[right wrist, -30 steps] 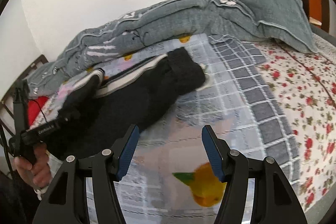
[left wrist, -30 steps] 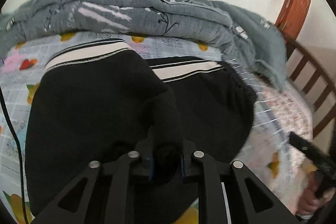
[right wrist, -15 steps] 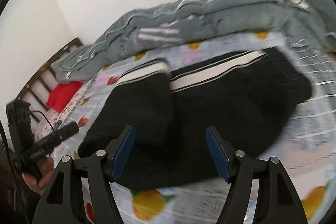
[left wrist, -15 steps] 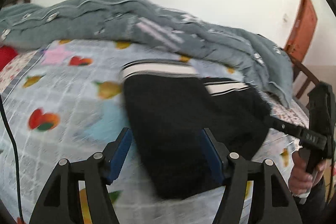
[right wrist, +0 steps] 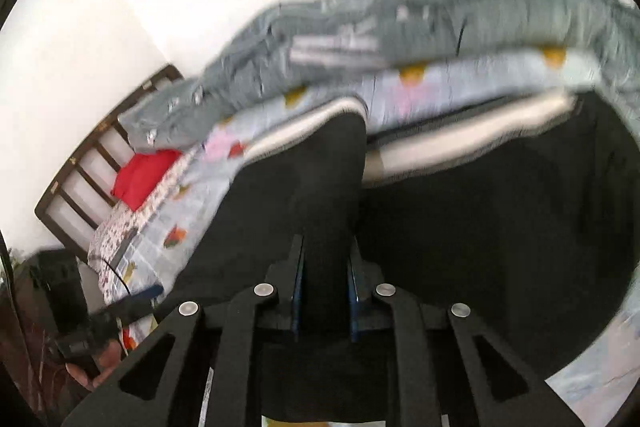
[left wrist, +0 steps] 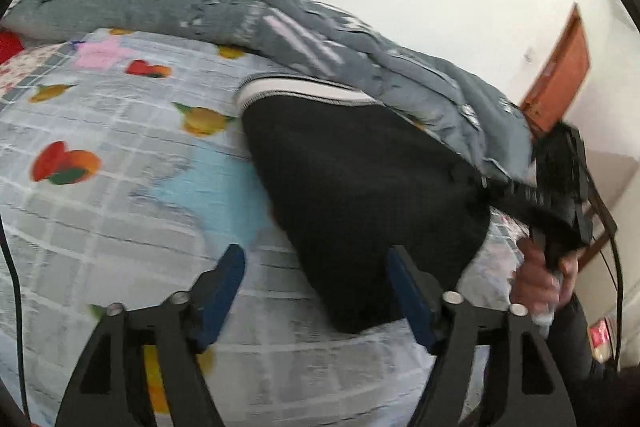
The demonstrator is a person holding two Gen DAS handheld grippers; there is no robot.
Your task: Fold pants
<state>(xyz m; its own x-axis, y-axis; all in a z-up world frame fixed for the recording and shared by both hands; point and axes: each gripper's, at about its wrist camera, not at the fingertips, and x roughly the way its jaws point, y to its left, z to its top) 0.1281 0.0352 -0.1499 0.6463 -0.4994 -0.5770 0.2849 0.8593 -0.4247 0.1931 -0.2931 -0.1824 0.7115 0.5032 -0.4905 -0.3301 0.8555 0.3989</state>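
Since a second ago the left gripper [left wrist: 314, 285] has let go of the black cloth it was pinching and swung off to the left; the right gripper [right wrist: 323, 269], then spread over bare sheet, has come onto the pants [left wrist: 360, 183]. Left jaws released and opening, nothing between them, blue pads over the fruit-print bed sheet [left wrist: 120, 195] just beside the pants' near left edge. Right jaws closing, blue pads pressed on a fold of the black fabric [right wrist: 320, 187] that rises between them. Pants lie folded on the sheet, white-striped waistband [left wrist: 296, 91] toward the grey quilt [left wrist: 240, 7] bunched along the wall. In the left view, the person's right hand [left wrist: 540, 279] grips its handle at the pants' right edge. Red cushion [right wrist: 140, 177] by the wooden bed rail [right wrist: 80, 175]. Right view motion-blurred.
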